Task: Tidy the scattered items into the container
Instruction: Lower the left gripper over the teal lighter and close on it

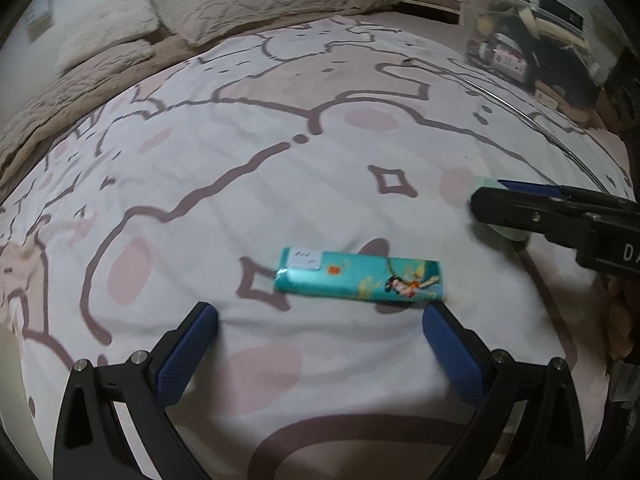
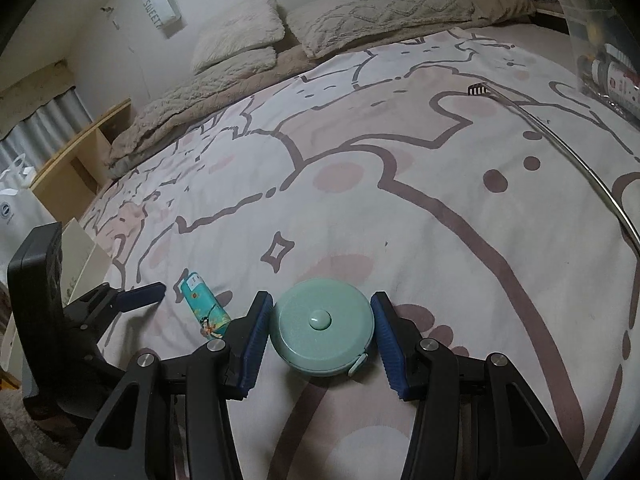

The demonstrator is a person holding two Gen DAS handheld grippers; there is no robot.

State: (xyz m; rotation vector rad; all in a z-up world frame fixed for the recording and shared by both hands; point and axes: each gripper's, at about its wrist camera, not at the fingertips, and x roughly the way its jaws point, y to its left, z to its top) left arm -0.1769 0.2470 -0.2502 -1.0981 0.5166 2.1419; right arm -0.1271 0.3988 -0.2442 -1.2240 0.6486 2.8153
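Note:
A teal lighter with a cartoon print (image 1: 358,276) lies on the patterned bed sheet (image 1: 280,184), just ahead of my open left gripper (image 1: 320,316); its fingers sit apart on either side, not touching it. The lighter also shows in the right wrist view (image 2: 204,308). A round mint-green tape measure (image 2: 323,326) lies between the pads of my right gripper (image 2: 322,312), which closes in on its sides; contact looks light. The right gripper shows from the side in the left wrist view (image 1: 484,204). A clear plastic container (image 1: 516,44) stands at the far right.
A thin metal telescopic back scratcher (image 2: 560,140) lies across the sheet toward the container (image 2: 600,36). Pillows (image 2: 240,36) and a beige blanket sit at the head of the bed. A wooden shelf (image 2: 80,152) stands left of the bed.

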